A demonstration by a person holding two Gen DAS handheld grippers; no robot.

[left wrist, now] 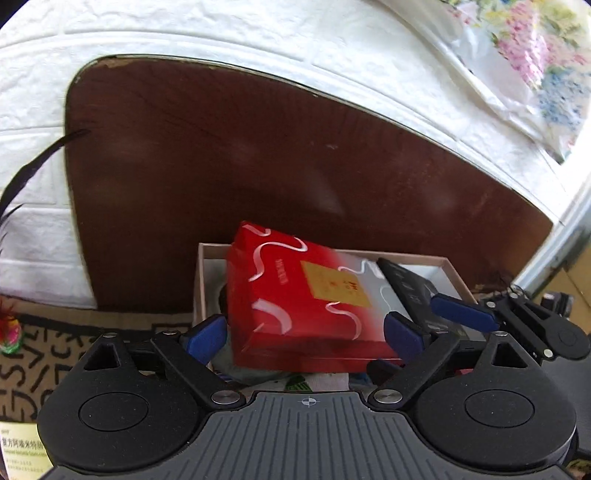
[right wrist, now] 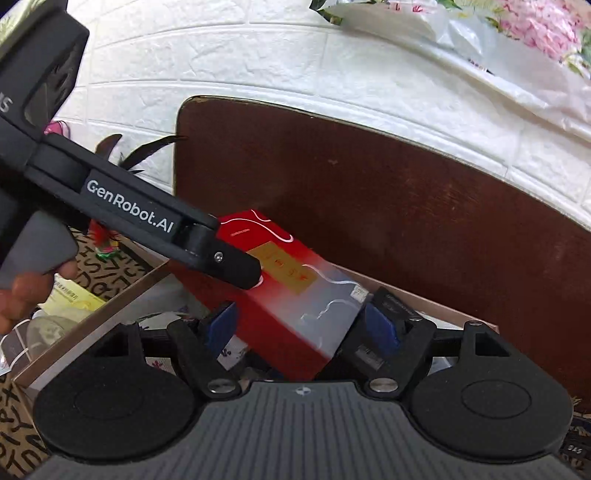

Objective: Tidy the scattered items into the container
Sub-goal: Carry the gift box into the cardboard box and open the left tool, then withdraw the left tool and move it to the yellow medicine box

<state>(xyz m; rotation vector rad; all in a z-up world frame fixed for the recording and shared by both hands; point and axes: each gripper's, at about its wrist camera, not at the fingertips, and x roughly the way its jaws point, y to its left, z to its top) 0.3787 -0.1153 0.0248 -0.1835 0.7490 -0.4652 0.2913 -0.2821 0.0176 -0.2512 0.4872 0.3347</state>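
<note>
A red box [left wrist: 295, 299] with white swirls and a gold label is held tilted over a shallow cardboard container [left wrist: 448, 267]. My left gripper [left wrist: 306, 332] has its blue pads on the box's two sides. My right gripper [right wrist: 303, 325] is closed around the box's [right wrist: 291, 295] near silver end. The container's rim shows in the right wrist view [right wrist: 92, 321]. A black flat item [left wrist: 410, 288] lies in the container beside the box. The right gripper's blue finger [left wrist: 461, 308] shows at the right of the left wrist view.
A dark brown board [left wrist: 258, 166] leans against a white brick-pattern wall [left wrist: 221, 33] behind the container. A patterned mat [left wrist: 37, 354] lies below. A feather shuttlecock [right wrist: 103, 240] and a yellow packet [right wrist: 70, 295] lie left of the container. A flowered plastic bag [left wrist: 535, 55] hangs at upper right.
</note>
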